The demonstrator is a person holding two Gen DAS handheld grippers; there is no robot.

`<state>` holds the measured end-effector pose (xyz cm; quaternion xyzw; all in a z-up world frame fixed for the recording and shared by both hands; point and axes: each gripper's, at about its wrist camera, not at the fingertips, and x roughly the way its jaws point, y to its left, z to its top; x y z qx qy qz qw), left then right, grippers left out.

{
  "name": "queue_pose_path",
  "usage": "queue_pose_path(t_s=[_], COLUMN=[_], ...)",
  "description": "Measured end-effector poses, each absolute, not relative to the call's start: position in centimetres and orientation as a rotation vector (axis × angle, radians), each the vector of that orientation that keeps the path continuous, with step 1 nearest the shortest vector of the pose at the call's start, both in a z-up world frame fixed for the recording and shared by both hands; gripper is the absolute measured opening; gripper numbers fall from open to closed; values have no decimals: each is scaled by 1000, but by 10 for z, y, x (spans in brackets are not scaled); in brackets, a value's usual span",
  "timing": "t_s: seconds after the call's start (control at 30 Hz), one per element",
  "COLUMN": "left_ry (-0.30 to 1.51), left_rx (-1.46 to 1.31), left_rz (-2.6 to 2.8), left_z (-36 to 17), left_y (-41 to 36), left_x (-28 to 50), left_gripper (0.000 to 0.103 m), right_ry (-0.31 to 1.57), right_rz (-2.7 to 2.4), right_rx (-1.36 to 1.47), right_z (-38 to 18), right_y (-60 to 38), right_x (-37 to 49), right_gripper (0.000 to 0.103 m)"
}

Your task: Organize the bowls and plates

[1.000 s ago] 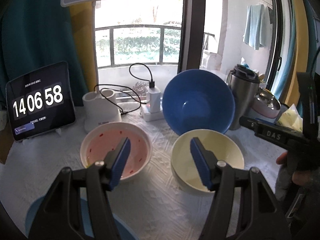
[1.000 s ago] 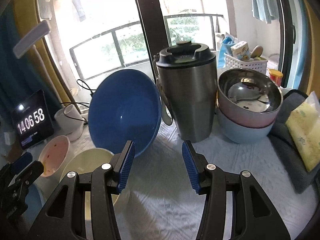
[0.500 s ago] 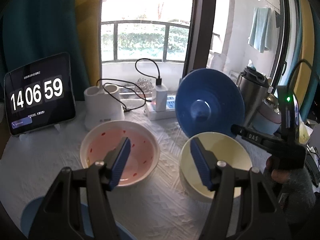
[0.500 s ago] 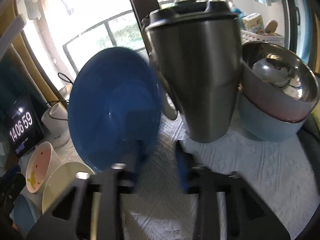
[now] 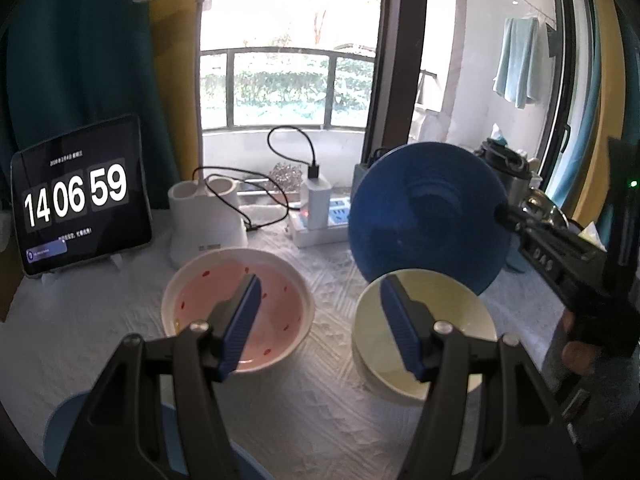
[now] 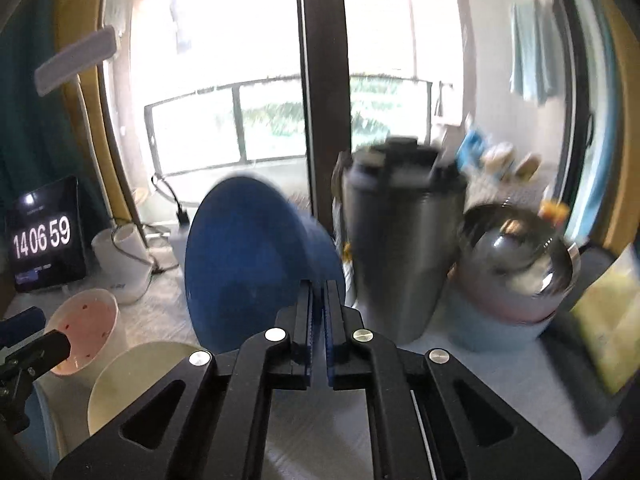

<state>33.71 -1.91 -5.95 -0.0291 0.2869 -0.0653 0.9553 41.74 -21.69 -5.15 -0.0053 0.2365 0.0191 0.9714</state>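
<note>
A dark blue bowl [image 6: 248, 264] stands on edge, its rim pinched between the pads of my right gripper [image 6: 318, 292], which is shut on it. In the left wrist view the same blue bowl [image 5: 428, 216] shows its underside above a cream bowl [image 5: 424, 336], with the right gripper [image 5: 504, 213] coming in from the right. My left gripper [image 5: 320, 304] hangs open over the cloth between the cream bowl and a pink bowl [image 5: 240, 308] with red specks. Nothing is between its fingers. The cream bowl [image 6: 136, 380] and pink bowl [image 6: 86, 328] also lie at lower left in the right wrist view.
A steel tumbler [image 6: 400, 248] stands right of the blue bowl, beside a steel bowl stacked in pink and pale blue bowls [image 6: 516, 264]. A clock tablet [image 5: 80, 200], a white lamp base [image 5: 208, 220] and a power strip with charger [image 5: 320, 220] line the back. A blue plate [image 5: 64, 440] lies at the near left.
My right gripper went from open to shut on the blue bowl's rim and tipped the bowl up, so its underside now faces the left wrist camera. The left gripper stayed put.
</note>
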Motion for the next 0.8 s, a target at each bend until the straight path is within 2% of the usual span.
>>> queue_pose_path(t_s=[0.37,0.63,0.8], left_ry=[555,549,558], left_rx=[-60,-24,8], left_rz=[-190,-260,-311], left_z=[-51,-51,-55], left_y=[-37,-79,-115], left_x=[322,314,314], left_gripper=[64,64,64], right_ry=[389,413,494], right_rz=[3,-56,-67], right_rx=[-80,-59,7], right_z=[-21,-24,-39], right_y=[-228,-259,-297], right_x=[365,328,318], right_gripper=[6,7,6])
